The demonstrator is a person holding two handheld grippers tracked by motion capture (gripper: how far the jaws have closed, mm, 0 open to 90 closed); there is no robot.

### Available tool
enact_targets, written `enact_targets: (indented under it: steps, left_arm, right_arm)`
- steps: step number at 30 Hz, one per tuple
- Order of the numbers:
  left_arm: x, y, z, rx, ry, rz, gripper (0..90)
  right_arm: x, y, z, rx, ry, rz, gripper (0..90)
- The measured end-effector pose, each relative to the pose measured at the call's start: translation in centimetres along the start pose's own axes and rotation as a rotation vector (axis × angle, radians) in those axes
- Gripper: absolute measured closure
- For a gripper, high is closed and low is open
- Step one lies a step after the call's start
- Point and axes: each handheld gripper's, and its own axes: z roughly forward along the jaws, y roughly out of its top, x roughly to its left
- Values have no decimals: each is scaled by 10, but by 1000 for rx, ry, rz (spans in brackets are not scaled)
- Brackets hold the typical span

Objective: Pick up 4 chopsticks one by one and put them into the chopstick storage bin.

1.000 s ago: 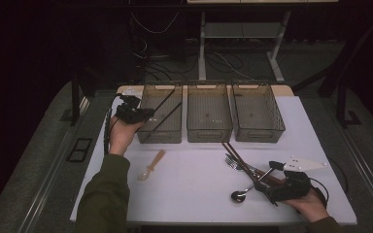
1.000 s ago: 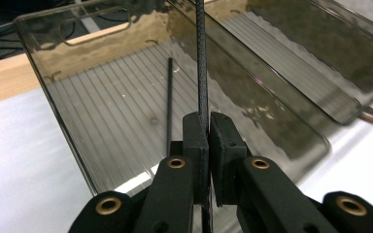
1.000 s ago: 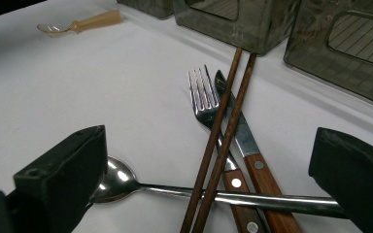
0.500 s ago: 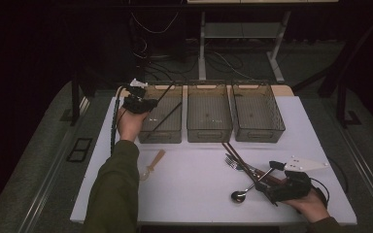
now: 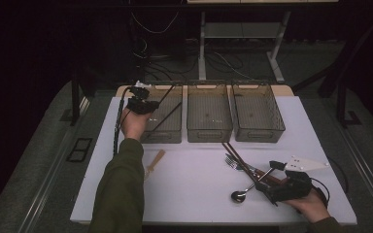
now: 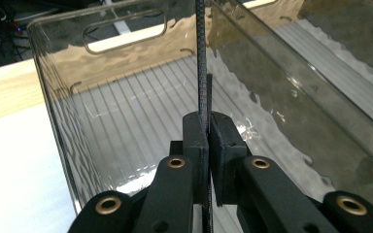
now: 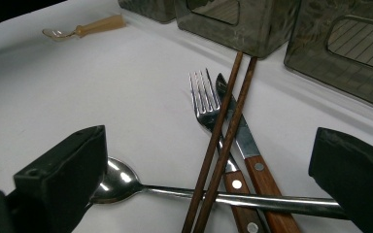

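My left gripper [image 5: 142, 103] is over the near-left corner of the left clear bin [image 5: 148, 136], shut on a thin black chopstick [image 6: 202, 73] that runs forward between the pads above the ribbed bin floor. A second black chopstick [image 5: 162, 121] lies slanted in that bin. At the near right, my right gripper [image 5: 268, 180] rests open on the table. Between its wide-apart jaws lie a steel spoon [image 7: 121, 182], a fork [image 7: 201, 99], a wood-handled knife [image 7: 245, 141] and two brown chopsticks [image 7: 223, 126] crossed over them.
Three clear bins stand in a row at the back; the middle bin [image 5: 209, 131] and the right bin [image 5: 260, 133] look empty. A small wooden-handled spoon [image 5: 154, 162] lies on the white table [image 5: 194, 194] near the person's left sleeve.
The left hand has carried the black chopstick away from the person and slightly right, from beside the left bin to over its corner. The right hand has stayed put.
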Motion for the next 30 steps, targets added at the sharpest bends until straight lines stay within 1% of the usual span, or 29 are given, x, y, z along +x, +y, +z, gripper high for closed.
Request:
enact_targets:
  steps: [1,3,4,5,6,8,11,16,19,21,22,27,29,30]
  left_arm:
    - [0,0,0,9,2,-4,856]
    - [1,-1,2,9,5,-13,847]
    - [1,-1,2,2,12,-18,806]
    - [1,-1,2,3,21,-20,742]
    - [1,-1,1,6,27,-17,701]
    - [2,0,0,1,26,-12,645]
    - [2,0,-2,-2,17,-3,603]
    - [0,0,-7,-7,-18,27,539]
    - [-3,0,-13,-31,-51,28,504]
    - [-6,-1,-17,-45,-66,39,478]
    - [-8,-1,-20,-54,-68,52,472]
    - [-19,-7,-34,-105,-123,59,445]
    - [-23,-10,-40,-103,-140,85,426]
    - [-26,-13,-41,-113,-152,85,421]
  right_arm:
    - [0,0,0,1,1,2,8]
    - [0,0,0,1,1,1,8]
    - [0,0,0,1,3,-2,8]
    - [0,0,0,0,2,-2,8]
    - [0,0,0,0,3,-2,8]
    - [0,0,0,-2,2,0,8]
    - [0,0,0,-2,0,1,8]
    - [0,0,0,0,0,1,8]
    - [0,0,0,-1,-2,0,8]
    - [0,0,0,2,-2,2,8]
    - [0,0,0,1,-2,2,8]
    - [0,0,1,0,-4,7,8]
    - [-1,0,2,6,-4,8,8]
    - [-1,0,2,9,-3,9,8]
